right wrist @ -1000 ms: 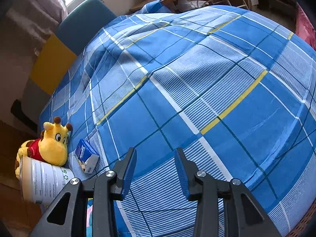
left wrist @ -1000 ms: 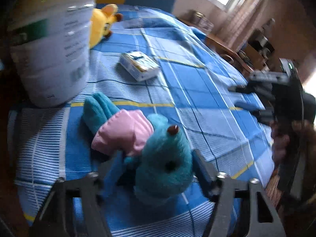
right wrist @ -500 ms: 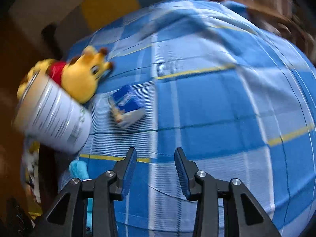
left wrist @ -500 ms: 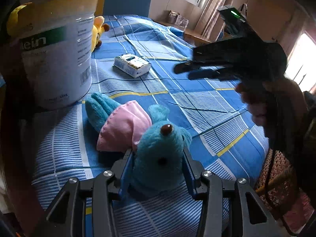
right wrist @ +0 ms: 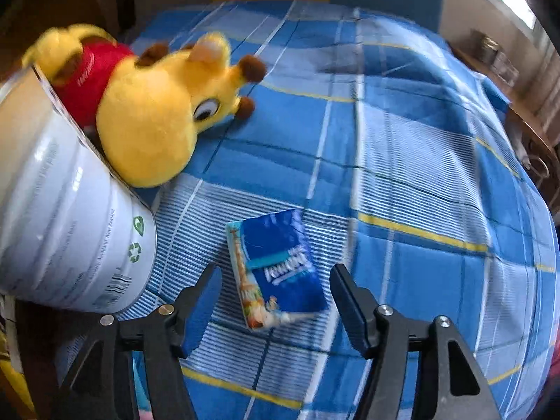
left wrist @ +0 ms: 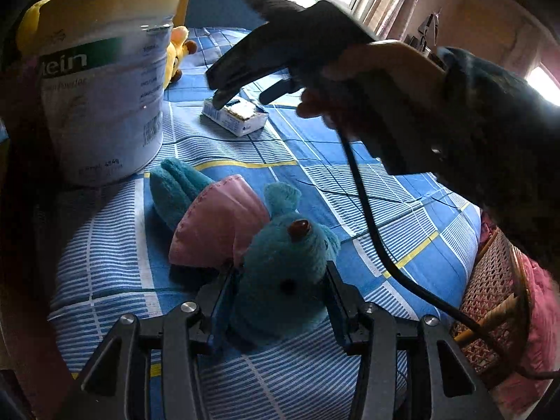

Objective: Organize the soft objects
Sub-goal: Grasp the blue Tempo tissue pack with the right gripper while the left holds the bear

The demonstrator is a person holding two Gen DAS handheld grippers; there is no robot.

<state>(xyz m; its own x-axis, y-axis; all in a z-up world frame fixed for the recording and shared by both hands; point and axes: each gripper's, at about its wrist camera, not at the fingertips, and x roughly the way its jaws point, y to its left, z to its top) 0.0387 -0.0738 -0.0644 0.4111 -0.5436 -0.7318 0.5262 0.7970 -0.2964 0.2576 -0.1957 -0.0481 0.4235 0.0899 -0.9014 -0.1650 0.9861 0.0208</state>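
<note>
Two grippers work at once: our left gripper [left wrist: 280, 301] clamps the teal plush [left wrist: 283, 273] by its head on the checked cloth [left wrist: 402, 182], ready to lift, while our right gripper [right wrist: 276, 283], jaws just widened and empty, straddles the tissue pack [right wrist: 276, 266] beside the tin [right wrist: 66, 227].

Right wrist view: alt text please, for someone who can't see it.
The right gripper, jaws open, hangs over a blue tissue pack lying on a blue plaid cloth. Beyond it, a yellow plush giraffe leans against a white can.
</note>
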